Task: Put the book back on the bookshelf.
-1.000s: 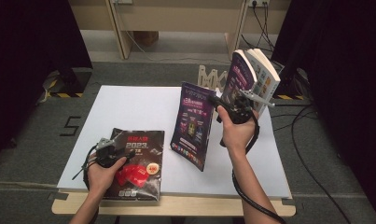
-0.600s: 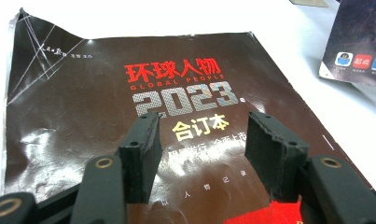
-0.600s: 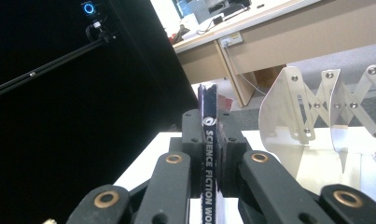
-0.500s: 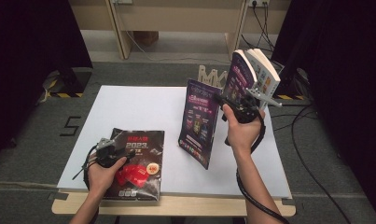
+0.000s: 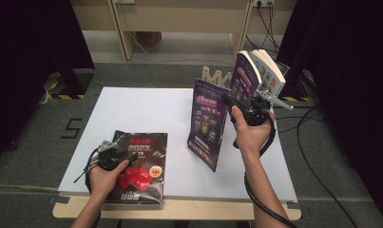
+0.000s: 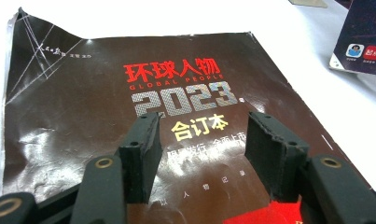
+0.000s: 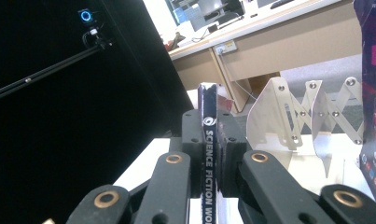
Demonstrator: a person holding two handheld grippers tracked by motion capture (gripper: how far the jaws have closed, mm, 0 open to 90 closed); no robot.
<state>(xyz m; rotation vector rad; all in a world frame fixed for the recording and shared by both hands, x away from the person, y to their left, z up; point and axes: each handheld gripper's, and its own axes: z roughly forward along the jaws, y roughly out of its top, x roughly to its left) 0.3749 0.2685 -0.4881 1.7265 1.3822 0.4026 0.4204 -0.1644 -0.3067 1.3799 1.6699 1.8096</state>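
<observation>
A dark "Global People 2023" magazine (image 5: 141, 168) (image 6: 106, 112) lies flat at the table's front left. My left gripper (image 5: 114, 151) (image 6: 202, 135) rests over its cover, jaws open, one on each side of the printed title with only the cover beneath them. My right gripper (image 5: 232, 103) (image 7: 208, 140) is shut on the spine of a thin purple science fiction magazine (image 5: 207, 121) (image 7: 208, 107), which it holds upright above the table's middle right. I cannot tell whether its lower corner touches the table.
Behind the right hand, two thick books (image 5: 255, 76) stand in a pale folding zigzag rack (image 5: 213, 76) (image 7: 288, 112) at the back right of the white table (image 5: 141, 109). A purple cover (image 7: 374, 70) fills the right edge of the right gripper view. Cables trail over the floor on the right.
My right hand has shifted slightly to the right with the purple magazine, which now stands a little more upright. The left hand and the dark magazine have kept still.
</observation>
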